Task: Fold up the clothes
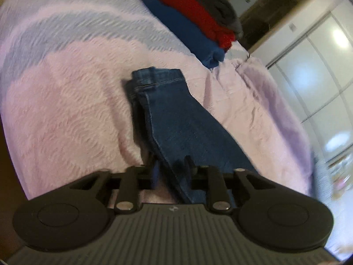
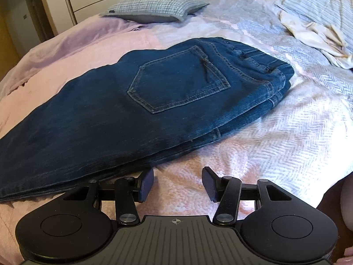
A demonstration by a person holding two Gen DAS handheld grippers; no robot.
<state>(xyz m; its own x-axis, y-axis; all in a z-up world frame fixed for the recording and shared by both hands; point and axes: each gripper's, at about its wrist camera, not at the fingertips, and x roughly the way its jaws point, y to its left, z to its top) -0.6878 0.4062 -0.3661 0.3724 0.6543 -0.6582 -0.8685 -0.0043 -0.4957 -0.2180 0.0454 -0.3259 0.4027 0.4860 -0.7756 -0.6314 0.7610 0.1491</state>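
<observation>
A: Left claw (image 1: 171, 165) pinched on the leg end of the dark blue denim jeans (image 1: 176, 119), cloth running up between the pads and out over the fluffy pink and grey bedspread (image 1: 66, 101). Hems stacked at the far end, seam stitching showing. Best carried low and level toward the waistband, edges kept matched, no twist.

B: Agreed. Further right in that view, a folded pile in navy, red and grey (image 1: 194, 19) well beyond the hems, near the bed's edge. Not to be nudged.

A: Over to the right wrist view. Same jeans (image 2: 136, 101) lying flat on the bed, already halved lengthwise, back pocket up, waistband to the right, legs trailing off left. Deep indigo, tan topstitching, stiff enough to hold a crease.

B: Right claw (image 2: 177, 184) spread wide, nothing between the pads, hovering just beside the near edge of the denim. Probably useful pressing down at the fold line while the leg end comes across. Checked grey pillow (image 2: 154, 5) and crumpled cream cloth (image 2: 315, 37) well clear.
</observation>
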